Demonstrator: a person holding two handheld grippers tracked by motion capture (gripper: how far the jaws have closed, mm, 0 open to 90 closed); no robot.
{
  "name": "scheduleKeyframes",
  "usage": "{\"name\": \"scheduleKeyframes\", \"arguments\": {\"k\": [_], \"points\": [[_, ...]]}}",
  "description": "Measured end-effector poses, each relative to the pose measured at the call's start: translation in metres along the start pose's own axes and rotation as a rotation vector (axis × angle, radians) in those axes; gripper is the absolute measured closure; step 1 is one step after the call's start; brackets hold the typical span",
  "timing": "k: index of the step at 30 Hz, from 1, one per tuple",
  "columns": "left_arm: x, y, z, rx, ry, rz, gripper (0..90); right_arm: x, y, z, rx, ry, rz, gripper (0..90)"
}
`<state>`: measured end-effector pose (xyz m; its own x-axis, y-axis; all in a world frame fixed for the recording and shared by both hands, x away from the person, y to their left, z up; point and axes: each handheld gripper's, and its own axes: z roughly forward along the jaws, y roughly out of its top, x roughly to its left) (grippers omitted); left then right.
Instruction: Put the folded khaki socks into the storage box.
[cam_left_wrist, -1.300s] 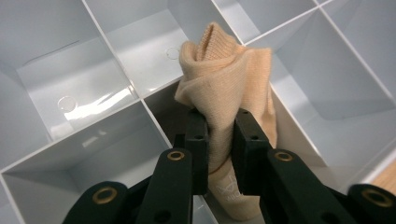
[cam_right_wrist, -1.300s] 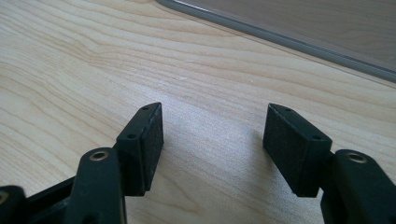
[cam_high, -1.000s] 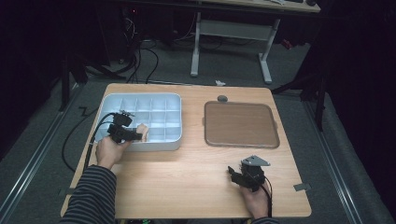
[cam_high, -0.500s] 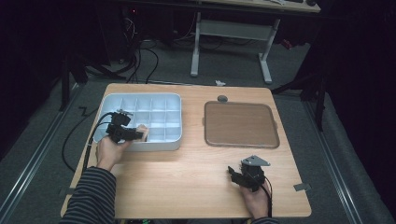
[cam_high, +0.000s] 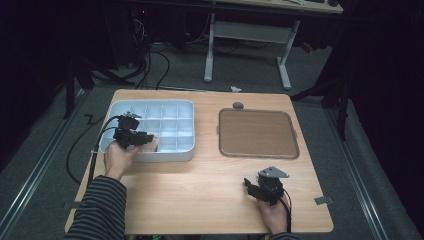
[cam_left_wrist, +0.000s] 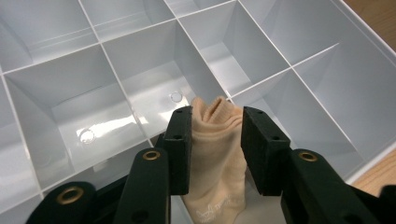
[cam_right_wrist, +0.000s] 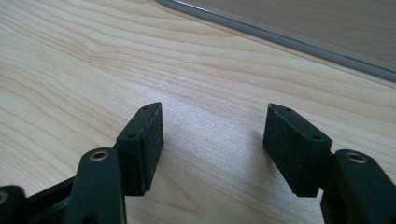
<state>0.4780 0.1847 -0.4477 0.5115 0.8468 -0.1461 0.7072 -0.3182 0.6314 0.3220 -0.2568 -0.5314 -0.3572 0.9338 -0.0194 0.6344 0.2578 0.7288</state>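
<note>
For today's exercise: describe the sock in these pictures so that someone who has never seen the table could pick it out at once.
On the wooden table sits a pale blue divided tray at the left. At its near edge, the left gripper has its jaws on either side of the sock. It is the one soft, beige thing among bare plastic compartments, ribbed at its cuff.

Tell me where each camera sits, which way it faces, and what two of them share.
High view: above the table, looking forward and down; forearms and both hands show.
Left gripper view: on the left hand-held gripper, looking into the divided tray; its jaws flank a beige sock.
Right gripper view: on the right hand-held gripper, low over bare wood.
Shared: high and left views both show tray and sock.
</note>
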Motion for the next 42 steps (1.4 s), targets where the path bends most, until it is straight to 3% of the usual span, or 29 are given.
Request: {"name": "scheduleKeyframes", "arguments": {"k": [9,18,25,28,34,37,42], "points": [[0.000,-0.001,0.012,0.051,0.046,0.000,80.1,0.000,0.000,0.000,0.000,0.000,0.001,38.0],[0.000,-0.003,0.020,0.111,0.065,0.031,82.9,0.000,0.000,0.000,0.000,0.000,0.000,38.0],[0.005,-0.004,0.027,0.143,0.048,0.001,83.1,0.000,0.000,0.000,0.000,0.000,0.000,38.0],[0.005,-0.004,0.027,0.151,0.060,0.012,83.0,0.000,0.000,0.000,0.000,0.000,0.001,38.0],[0.004,-0.005,0.027,0.149,0.056,0.012,79.2,0.000,0.000,0.000,0.000,0.001,0.001,38.0],[0.001,-0.005,0.026,0.146,0.044,0.030,69.3,0.000,0.000,0.000,0.000,0.001,0.001,38.0],[-0.002,-0.005,0.023,0.133,0.041,0.042,62.6,0.000,0.000,0.000,0.000,0.000,0.000,38.0]]}}
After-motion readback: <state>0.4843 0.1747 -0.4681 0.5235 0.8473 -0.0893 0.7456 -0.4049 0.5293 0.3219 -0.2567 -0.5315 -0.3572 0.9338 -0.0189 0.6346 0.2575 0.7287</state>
